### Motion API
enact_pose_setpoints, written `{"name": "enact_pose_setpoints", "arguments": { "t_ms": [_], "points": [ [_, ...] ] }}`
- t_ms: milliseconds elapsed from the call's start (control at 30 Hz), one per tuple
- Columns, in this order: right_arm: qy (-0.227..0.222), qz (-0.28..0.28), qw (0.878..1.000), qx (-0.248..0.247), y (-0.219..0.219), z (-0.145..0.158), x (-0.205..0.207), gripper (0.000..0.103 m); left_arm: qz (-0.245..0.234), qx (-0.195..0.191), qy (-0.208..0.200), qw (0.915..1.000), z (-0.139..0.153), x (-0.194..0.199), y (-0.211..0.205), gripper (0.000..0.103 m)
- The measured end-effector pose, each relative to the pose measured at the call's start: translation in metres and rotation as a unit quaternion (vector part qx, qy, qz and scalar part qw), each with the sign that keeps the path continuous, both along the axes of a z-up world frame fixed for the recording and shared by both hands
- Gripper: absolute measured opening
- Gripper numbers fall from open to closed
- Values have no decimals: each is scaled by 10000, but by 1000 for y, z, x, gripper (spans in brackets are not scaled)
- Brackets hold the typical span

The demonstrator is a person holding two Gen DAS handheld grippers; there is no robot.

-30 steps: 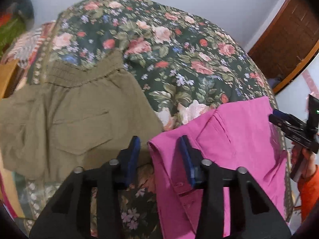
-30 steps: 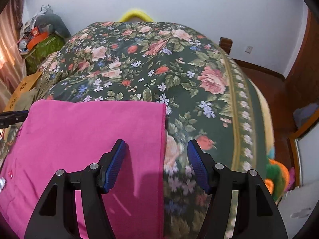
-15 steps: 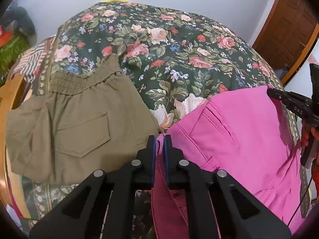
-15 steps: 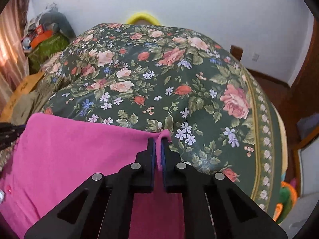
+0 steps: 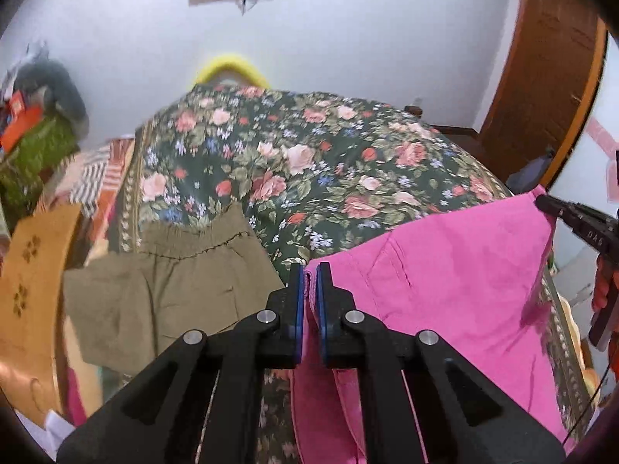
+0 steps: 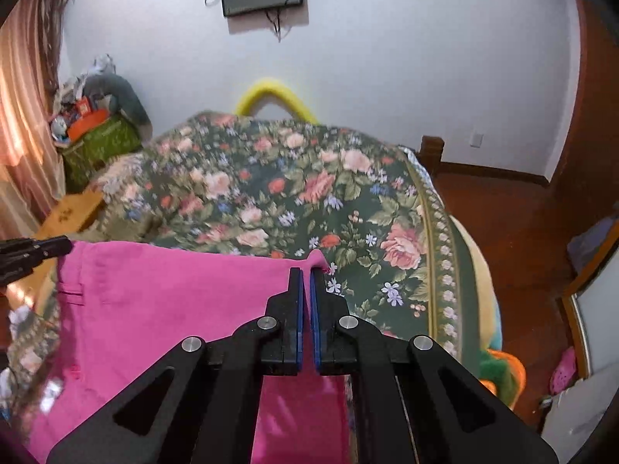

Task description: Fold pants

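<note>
The pink pants (image 5: 456,294) hang stretched between my two grippers above the floral bedspread (image 5: 309,170). My left gripper (image 5: 308,270) is shut on the pants' left top corner. My right gripper (image 6: 306,274) is shut on the right top corner of the pink pants (image 6: 162,301). In the left wrist view the right gripper (image 5: 541,201) shows at the far right, pinching the cloth. In the right wrist view the left gripper (image 6: 65,245) shows at the far left. The lower part of the pants is hidden below the frames.
Olive-green pants (image 5: 166,286) lie flat on the bed's left side. A wooden board (image 5: 35,282) stands at the bed's left. A cluttered pile (image 6: 96,131) is in the far left corner. A wooden door (image 5: 541,89) and floor (image 6: 514,224) are to the right.
Both grippers closed on the pants' top corners a second ago and have since lifted the pink cloth off the bed; the views tilted up toward the wall.
</note>
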State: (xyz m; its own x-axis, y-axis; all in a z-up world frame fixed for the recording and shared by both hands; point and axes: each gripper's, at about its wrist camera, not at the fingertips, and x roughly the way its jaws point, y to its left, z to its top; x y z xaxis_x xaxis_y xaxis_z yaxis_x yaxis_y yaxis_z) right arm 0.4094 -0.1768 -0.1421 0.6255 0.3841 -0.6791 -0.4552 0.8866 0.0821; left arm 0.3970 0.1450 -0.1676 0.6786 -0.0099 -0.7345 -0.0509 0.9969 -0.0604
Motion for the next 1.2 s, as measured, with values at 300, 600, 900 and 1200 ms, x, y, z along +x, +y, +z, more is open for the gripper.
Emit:
{"name": "enact_pose_setpoints", "arguments": {
  "t_ms": [300,600,900,1200],
  "points": [
    [-31,52,9995,322,-36,30,-76,3,-229,247,-82,9994,26,-74,-25,6],
    [114,161,9989,418,-60,27,-155,3,-471,519,-42,9975,27,-162,-53,5],
    [390,129,9978,521,-74,3,-219,3,-675,490,250,9962,5,-226,-73,5],
    [915,-45,9958,45,-84,-49,-258,3,-887,489,815,9915,-33,-261,-82,5]
  ]
}}
